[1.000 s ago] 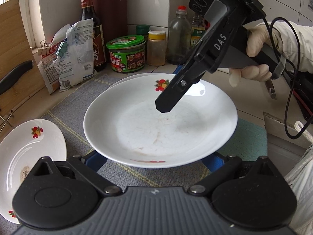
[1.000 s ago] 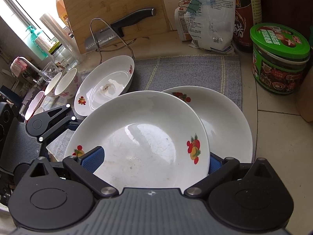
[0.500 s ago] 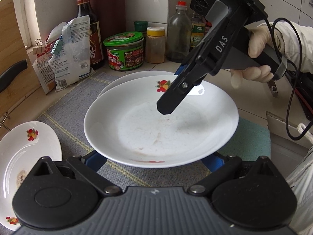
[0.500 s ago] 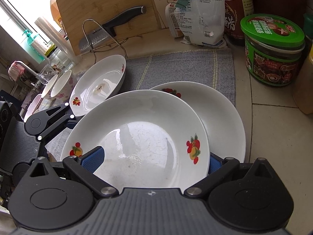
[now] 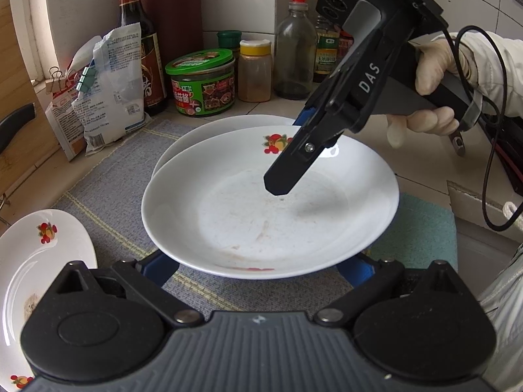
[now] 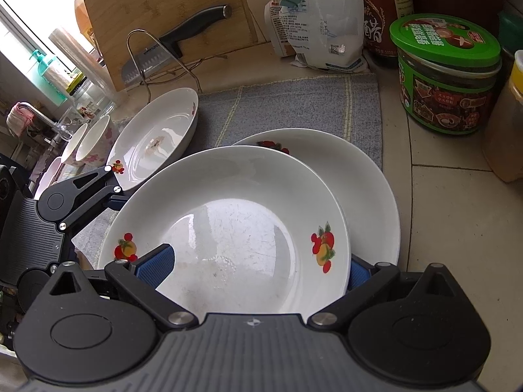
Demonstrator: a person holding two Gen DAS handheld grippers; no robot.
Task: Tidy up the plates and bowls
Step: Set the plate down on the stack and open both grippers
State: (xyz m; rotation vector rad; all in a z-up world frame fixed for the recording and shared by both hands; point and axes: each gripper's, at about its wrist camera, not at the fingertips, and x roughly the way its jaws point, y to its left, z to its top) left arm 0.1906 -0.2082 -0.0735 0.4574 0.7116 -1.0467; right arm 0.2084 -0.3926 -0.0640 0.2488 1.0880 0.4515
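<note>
kitchen tabletop with a grey mat (image 5: 108, 176) carries the dishes. right tool (image 6: 258, 268) is clamped on the near rim of the held plate (image 6: 228, 228), which hangs partly over the second plate (image 6: 366, 179) just beyond it. left tool (image 5: 261, 268) is spread apart under that plate's edge, gripping nothing. green-lidded jar (image 6: 447, 75) stands near; a third plate (image 6: 157, 137) lies to the left.

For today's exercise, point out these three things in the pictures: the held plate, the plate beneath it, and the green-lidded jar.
held plate (image 6: 228, 228), right wrist view, on its inner base.
plate beneath it (image 6: 369, 189), right wrist view, on its exposed rim.
green-lidded jar (image 5: 201, 62), left wrist view, on its lid.
</note>
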